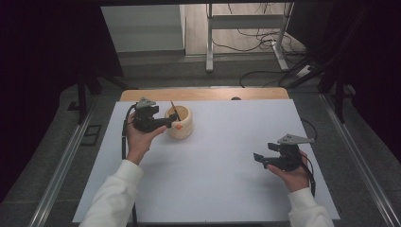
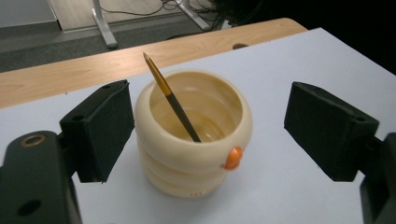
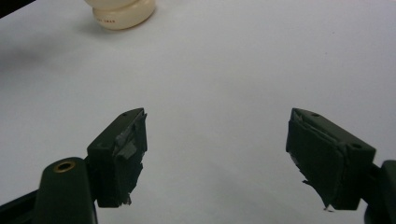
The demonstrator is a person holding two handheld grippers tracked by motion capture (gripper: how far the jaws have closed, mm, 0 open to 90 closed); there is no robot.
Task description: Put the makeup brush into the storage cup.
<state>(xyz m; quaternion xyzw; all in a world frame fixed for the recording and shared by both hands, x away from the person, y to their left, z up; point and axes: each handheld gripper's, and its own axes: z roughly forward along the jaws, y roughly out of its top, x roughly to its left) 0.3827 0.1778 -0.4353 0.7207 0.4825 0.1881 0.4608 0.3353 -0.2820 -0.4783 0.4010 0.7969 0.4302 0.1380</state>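
Cream ribbed cup [image 2: 194, 140] stands upright on the white table sheet [image 1: 213, 161], at about 11 o'clock from the sheet's centre in the high view, close to the far wooden edge [image 1: 203, 93]. Left gripper [image 2: 208, 133] set wide: in the left gripper view one pad [image 2: 100, 130] sits at the cup's 9 o'clock, just beside the wall, contact not certain; the other pad stands well off at 3 o'clock, with bare sheet between it and the cup. Cup lies between the jaws but nearer the 9 o'clock one. Small orange knob [image 2: 233, 158] on the cup's outer wall at about 4 o'clock, facing the camera. A dark thin stick with a golden tip [image 2: 170, 95] leans inside the cup, tip tilted toward 11 o'clock above the rim; lower end rests inside, against the near wall. Right gripper [image 3: 217, 158] hovers low over bare sheet at roughly 4 o'clock from centre in the high view, jaws wide apart, nothing between them; pads look worn and ragged. In the right gripper view the cup base shows at 11 o'clock, well apart. Nothing lies between either gripper and the cup
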